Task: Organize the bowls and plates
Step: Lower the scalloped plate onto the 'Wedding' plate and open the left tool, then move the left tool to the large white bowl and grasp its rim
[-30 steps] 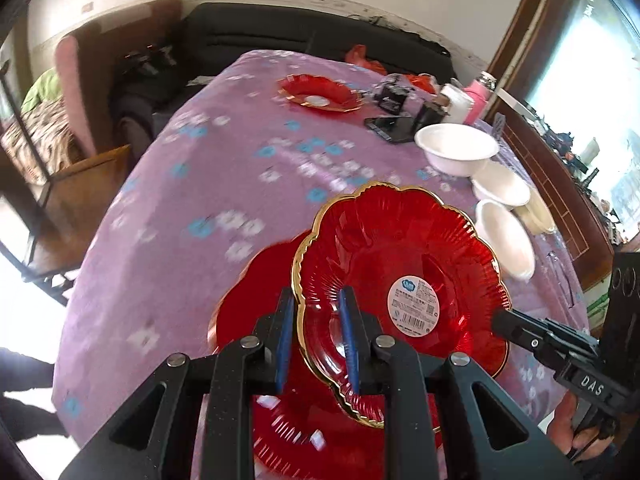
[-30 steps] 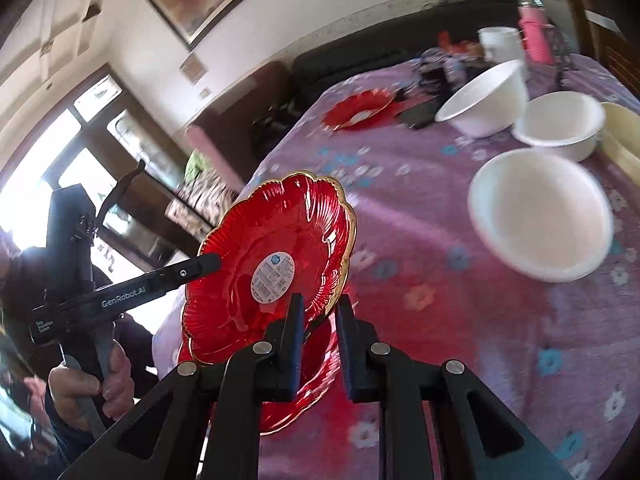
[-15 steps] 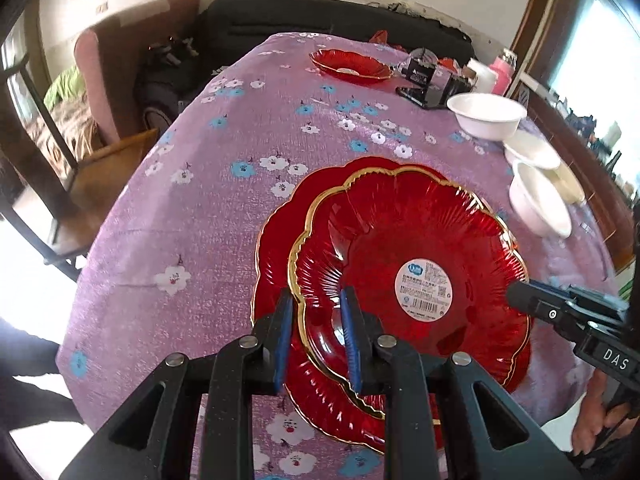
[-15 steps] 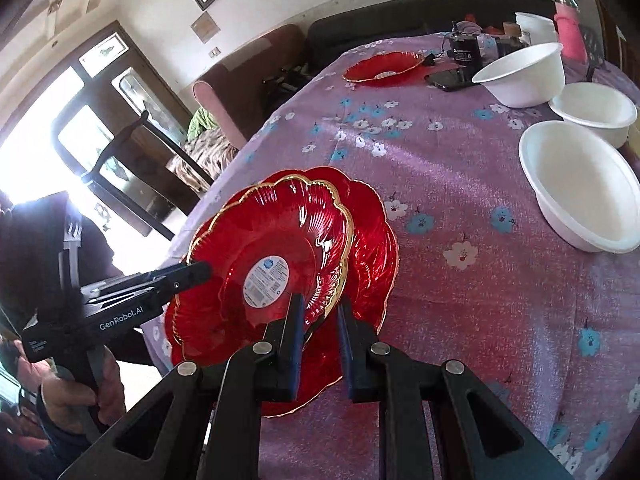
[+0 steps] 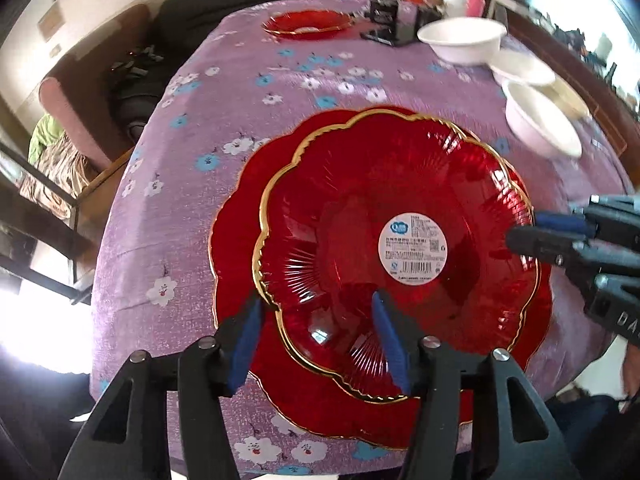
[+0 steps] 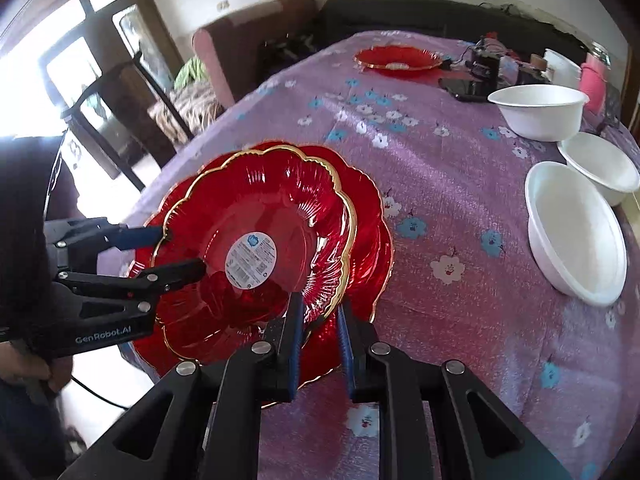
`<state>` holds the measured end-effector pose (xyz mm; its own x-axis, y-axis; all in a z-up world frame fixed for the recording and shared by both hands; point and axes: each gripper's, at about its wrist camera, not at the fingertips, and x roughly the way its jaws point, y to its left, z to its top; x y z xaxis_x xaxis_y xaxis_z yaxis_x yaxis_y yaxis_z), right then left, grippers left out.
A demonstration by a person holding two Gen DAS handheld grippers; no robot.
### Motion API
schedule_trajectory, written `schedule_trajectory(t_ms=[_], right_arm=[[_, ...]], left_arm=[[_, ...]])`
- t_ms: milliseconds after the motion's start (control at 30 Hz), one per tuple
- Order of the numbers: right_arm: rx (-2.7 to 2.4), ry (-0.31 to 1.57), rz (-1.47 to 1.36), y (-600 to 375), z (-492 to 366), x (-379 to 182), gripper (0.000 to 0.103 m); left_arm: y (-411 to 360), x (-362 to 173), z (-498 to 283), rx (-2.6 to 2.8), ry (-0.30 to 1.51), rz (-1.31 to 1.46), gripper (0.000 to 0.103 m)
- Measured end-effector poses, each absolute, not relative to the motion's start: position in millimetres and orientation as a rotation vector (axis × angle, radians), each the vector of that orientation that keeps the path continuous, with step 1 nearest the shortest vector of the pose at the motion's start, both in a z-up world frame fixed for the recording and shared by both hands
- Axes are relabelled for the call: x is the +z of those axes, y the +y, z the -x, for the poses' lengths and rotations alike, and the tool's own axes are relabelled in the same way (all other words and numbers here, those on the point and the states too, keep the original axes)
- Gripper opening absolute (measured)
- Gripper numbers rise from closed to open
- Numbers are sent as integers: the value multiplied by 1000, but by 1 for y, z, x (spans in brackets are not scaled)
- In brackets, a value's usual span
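Top plate: red scalloped plate with a gold rim, round white barcode sticker in the middle. It's sitting on a second red plate of the same kind, shoved a bit off-centre, so the lower one sticks out on the side toward the chair.
Where the stack is: near edge of the worktop, which wears a purple cloth with little flowers.
Left tongs: left tongs have just been opening. The blue pads now stand well apart with the plate's near rim between them, and neither pad is pressing on it, so that side has let go.
Right tongs: right tongs are still pinched together on the top plate's gold rim, pads tight against it in the right wrist view. From the left camera they poke in at the opposite rim.
Third plate: another red plate way off at the far end of the worktop, well apart from the stack.
Bowls: three white bowls lined up along the window side, a bit blurry in the left view.
Far clutter: dark gadgets, a pink bottle and a white cup, too small to say more.
Person: just a hand on the left handle, low in the right wrist view.
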<state>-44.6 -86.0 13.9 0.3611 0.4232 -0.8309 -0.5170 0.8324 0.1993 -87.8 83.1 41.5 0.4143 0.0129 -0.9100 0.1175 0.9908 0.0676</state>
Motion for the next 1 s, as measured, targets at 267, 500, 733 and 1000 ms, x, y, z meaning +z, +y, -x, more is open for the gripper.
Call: schedule_trajectory(t_ms=[267, 500, 733, 1000], right_arm=[[615, 1136, 94, -85, 27, 13, 18], [598, 1079, 95, -92, 30, 24, 19], [599, 860, -5, -122, 49, 54, 19], [581, 846, -93, -146, 52, 45, 19]], left_arm=[[75, 50, 90, -64, 1139, -220, 74], [78, 57, 98, -53, 1097, -223, 82], [92, 85, 116, 12, 887, -43, 84], [61, 88, 112, 236, 736, -128, 89]])
